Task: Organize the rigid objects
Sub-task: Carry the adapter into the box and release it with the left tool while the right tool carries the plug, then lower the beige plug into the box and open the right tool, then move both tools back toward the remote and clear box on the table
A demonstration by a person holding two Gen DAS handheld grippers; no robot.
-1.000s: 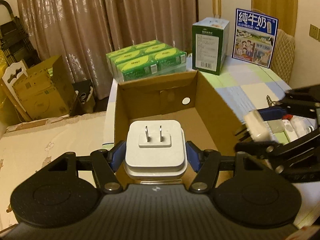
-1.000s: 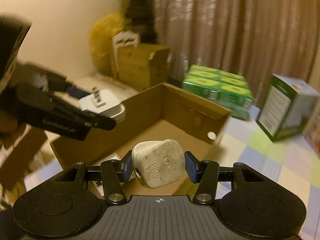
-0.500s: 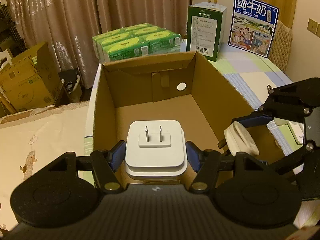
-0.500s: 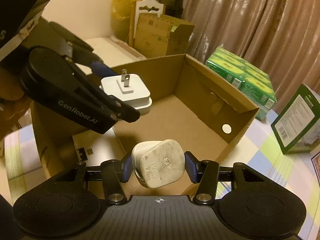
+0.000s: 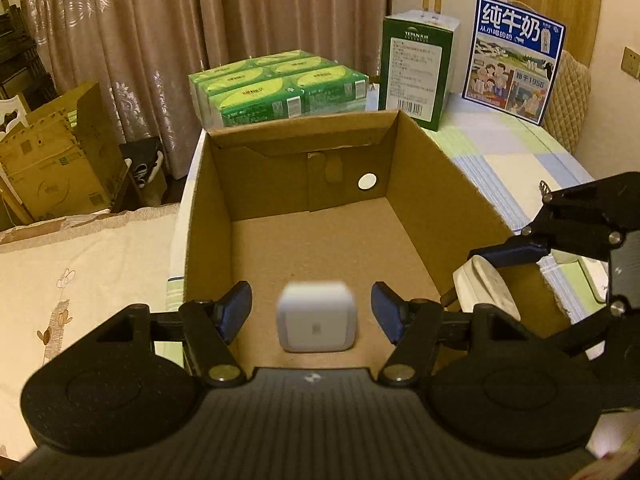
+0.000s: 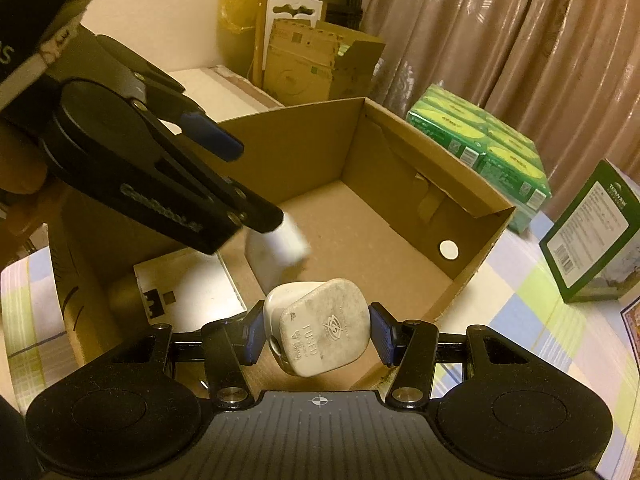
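While your left claw [image 5: 311,314] hangs open over the cardboard box [image 5: 436,160] with the blurred white adapter [image 5: 316,322] dropping near its front wall, keep the right claw [image 6: 316,334] clamped on the fused plug [image 6: 324,332], clear the right rim, then release low.

The white adapter [image 5: 317,317] below my spread left fingers [image 5: 236,312] is smeared by motion, so I cannot tell whether it touches the cardboard box [image 5: 436,184] floor; in the right wrist view my left gripper [image 6: 224,184] covers its upper left corner. My right gripper [image 5: 516,276] hides most of the fused plug [image 5: 486,286] at the left wrist view's right edge. The label [image 6: 184,288] print in the box is too small to read.
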